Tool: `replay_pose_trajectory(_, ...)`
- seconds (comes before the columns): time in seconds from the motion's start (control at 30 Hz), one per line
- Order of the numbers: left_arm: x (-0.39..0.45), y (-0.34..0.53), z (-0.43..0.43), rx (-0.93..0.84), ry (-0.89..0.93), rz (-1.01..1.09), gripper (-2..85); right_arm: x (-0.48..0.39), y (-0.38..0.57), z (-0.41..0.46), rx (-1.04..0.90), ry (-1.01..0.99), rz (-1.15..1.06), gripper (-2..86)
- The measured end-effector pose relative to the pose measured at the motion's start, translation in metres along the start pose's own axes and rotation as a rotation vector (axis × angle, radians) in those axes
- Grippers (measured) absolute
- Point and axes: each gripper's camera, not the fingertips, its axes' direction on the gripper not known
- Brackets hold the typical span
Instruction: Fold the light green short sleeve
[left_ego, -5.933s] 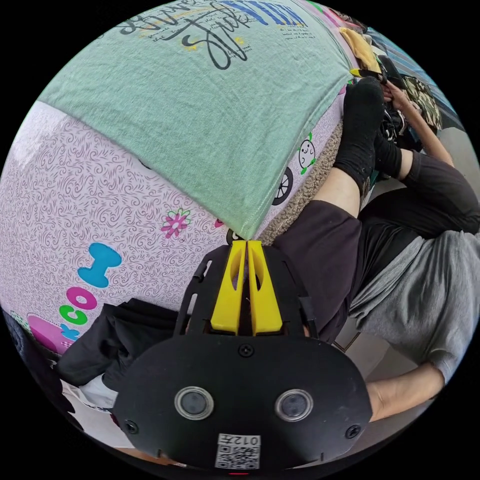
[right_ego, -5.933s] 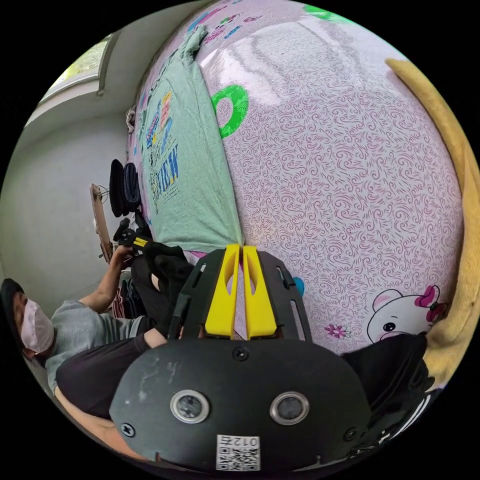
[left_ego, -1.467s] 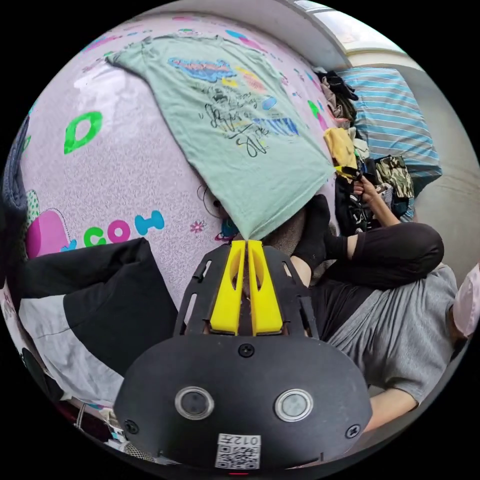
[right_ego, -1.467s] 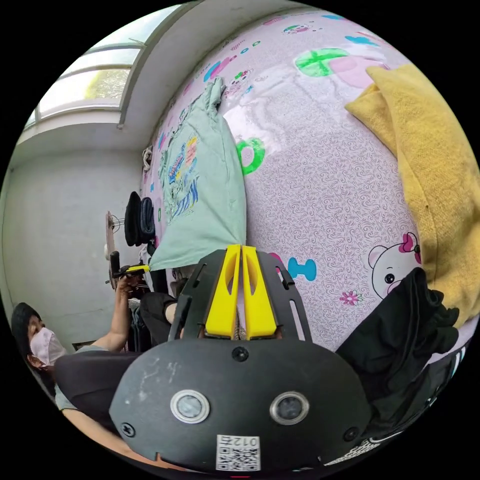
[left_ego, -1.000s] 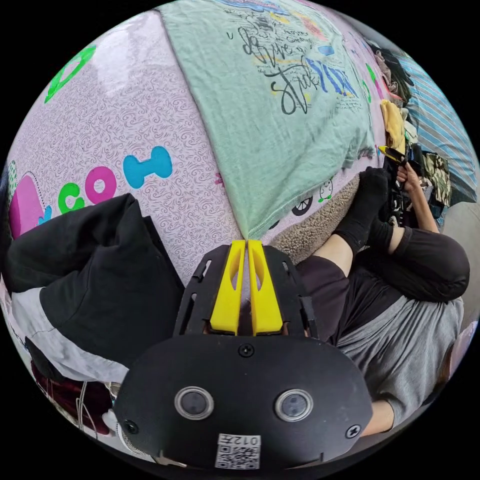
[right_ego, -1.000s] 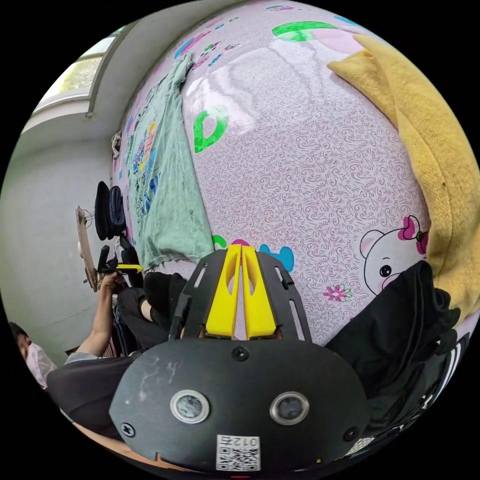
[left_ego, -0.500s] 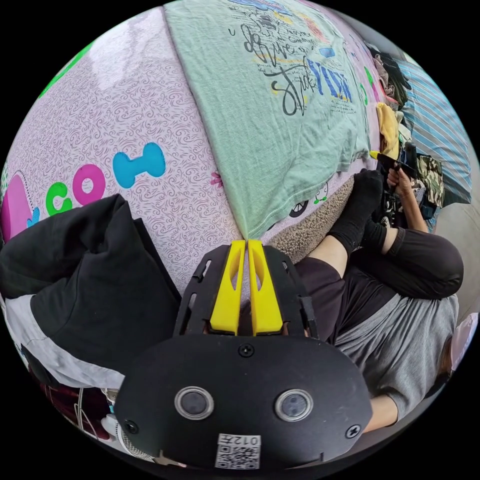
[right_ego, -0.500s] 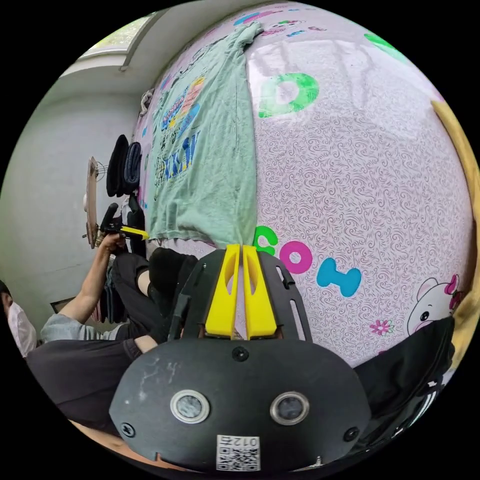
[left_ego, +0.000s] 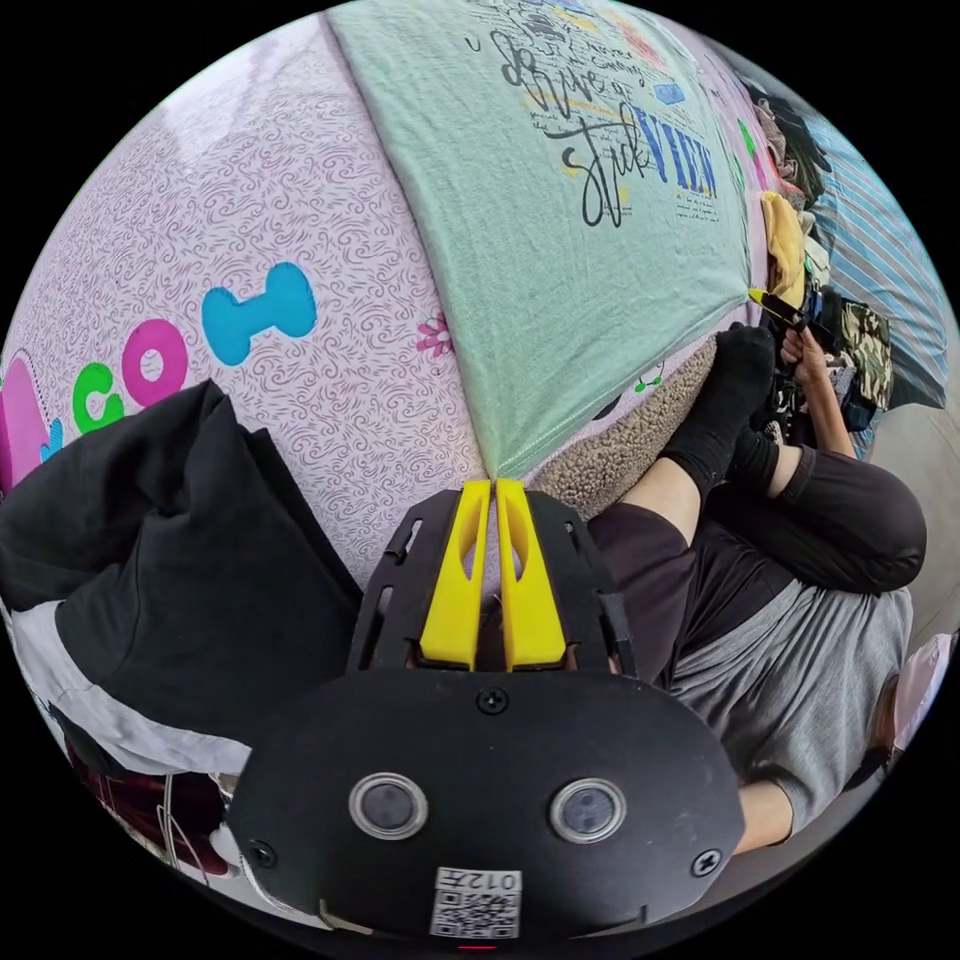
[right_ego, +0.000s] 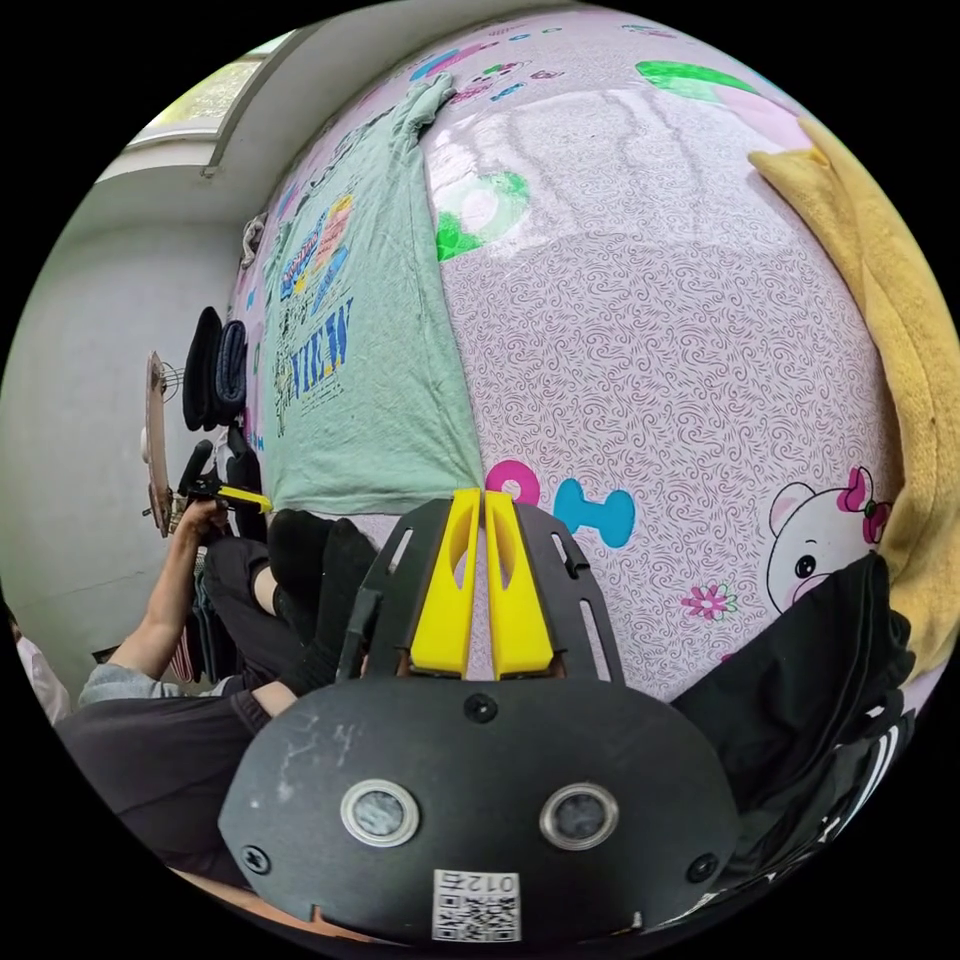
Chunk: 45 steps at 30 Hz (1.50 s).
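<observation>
both grippers, left (left_ego: 493, 484) and right (right_ego: 478, 494), pinch hem corners of the light green tee (left_ego: 560, 230) on the mat (left_ego: 250, 230).

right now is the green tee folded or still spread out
Spread out. The light green tee lies flat, print up, on the pink mat, one layer; both grippers pinch its bottom-hem corners.

The light green shirt (left_ego: 560, 230) bears "stick" in black script beside blue "VIEW"; the mat (left_ego: 230, 260) shows "CO".
</observation>
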Motion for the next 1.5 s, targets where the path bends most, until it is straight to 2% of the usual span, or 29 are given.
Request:
replay_pose_trajectory(0.13, 0.004, 0.009, 0.004, 0.015, 0.022, -0.008, 0.8, 0.025, -0.014, 0.025, -0.007, -0.014, 0.003, -0.5)
replay_pose_trajectory(0.27, 0.011, 0.029, -0.004, 0.046, -0.032, -0.035, 1.0, 0.050, -0.028, 0.052, -0.039, -0.034, -0.003, 0.0)
replay_pose_trajectory(0.4, 0.037, 0.045, -0.020, 0.191, -0.096, -0.005, 0.9, 0.054, -0.036, 0.055, 0.021, 0.079, -0.048, 0.3)
replay_pose_trajectory(0.53, 0.080, 0.037, -0.015, 0.322, -0.165, 0.110, 0.7, 0.035, -0.060, 0.082, 0.070, 0.153, -0.210, 0.3)
replay_pose_trajectory(0.7, 0.133, 0.010, 0.035, 0.231, -0.397, 0.197, 0.6, 0.037, -0.099, 0.160, -0.027, 0.221, -0.315, -0.2)
replay_pose_trajectory(0.77, 0.138, 0.010, 0.051, 0.194, -0.465, 0.191, 0.6, 0.047, -0.109, 0.198, -0.088, 0.353, -0.371, -0.7)
replay_pose_trajectory(0.97, 0.142, 0.036, 0.070, 0.183, -0.504, 0.220, 0.3, 0.069, -0.120, 0.259, -0.163, 0.602, -0.539, -0.9)
replay_pose_trajectory(1.17, 0.154, 0.058, 0.084, 0.210, -0.551, 0.272, 0.4, 0.095, -0.141, 0.308, -0.213, 0.728, -0.623, -0.7)
replay_pose_trajectory(1.37, 0.171, 0.078, 0.097, 0.218, -0.650, 0.330, 0.6, 0.143, -0.180, 0.317, -0.188, 0.683, -0.525, -0.7)
replay_pose_trajectory(1.5, 0.159, 0.085, 0.087, 0.209, -0.530, 0.245, 0.7, 0.183, -0.207, 0.306, -0.163, 0.575, -0.444, -0.7)
